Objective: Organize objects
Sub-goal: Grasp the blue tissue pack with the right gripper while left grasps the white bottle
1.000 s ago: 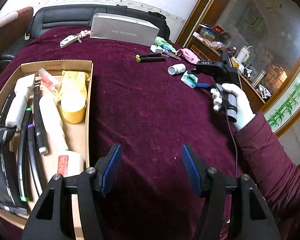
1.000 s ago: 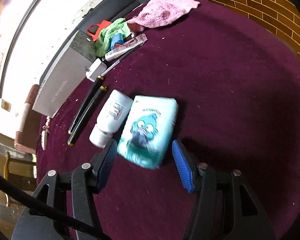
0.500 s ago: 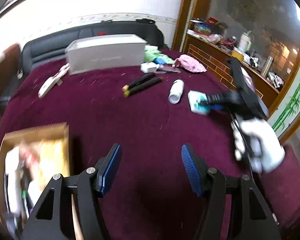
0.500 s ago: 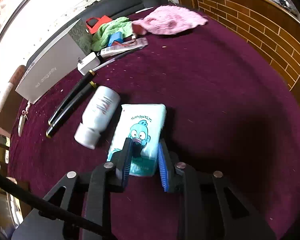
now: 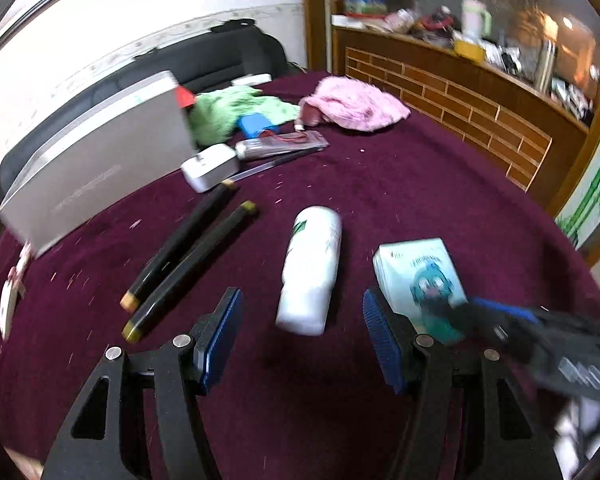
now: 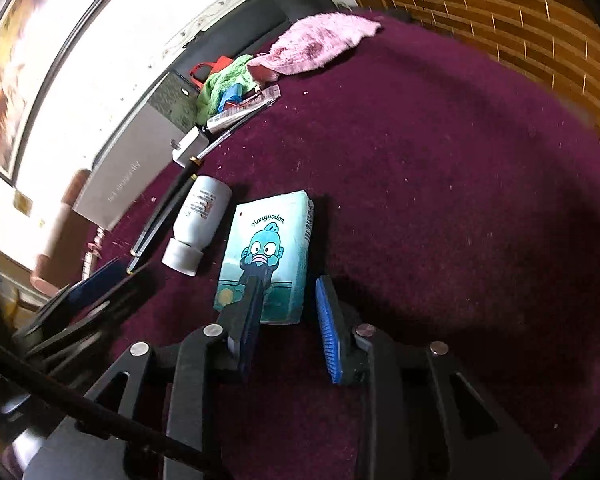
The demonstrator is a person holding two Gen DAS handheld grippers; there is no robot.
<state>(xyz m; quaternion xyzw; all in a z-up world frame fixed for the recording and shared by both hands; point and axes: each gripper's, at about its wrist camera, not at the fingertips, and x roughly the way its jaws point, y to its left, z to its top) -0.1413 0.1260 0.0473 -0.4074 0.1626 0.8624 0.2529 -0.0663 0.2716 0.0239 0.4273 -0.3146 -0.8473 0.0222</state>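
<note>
Open maroon cloth worktop (image 6: 440,184) lay right of the teal cartoon tissue pack (image 6: 268,256); the right gripper (image 6: 290,320), reopening, loosely straddled its near end; the left gripper (image 5: 302,340) stood half-open, empty.

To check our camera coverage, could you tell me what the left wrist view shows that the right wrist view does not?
Only the left wrist view shows the cluttered shelf above the brick-patterned counter. Only the right wrist view shows the printed name on the teal cartoon pack legibly. Both show that pack, the white bottle, two black pens, the grey box and the pink cloth on the maroon tablecloth.
</note>
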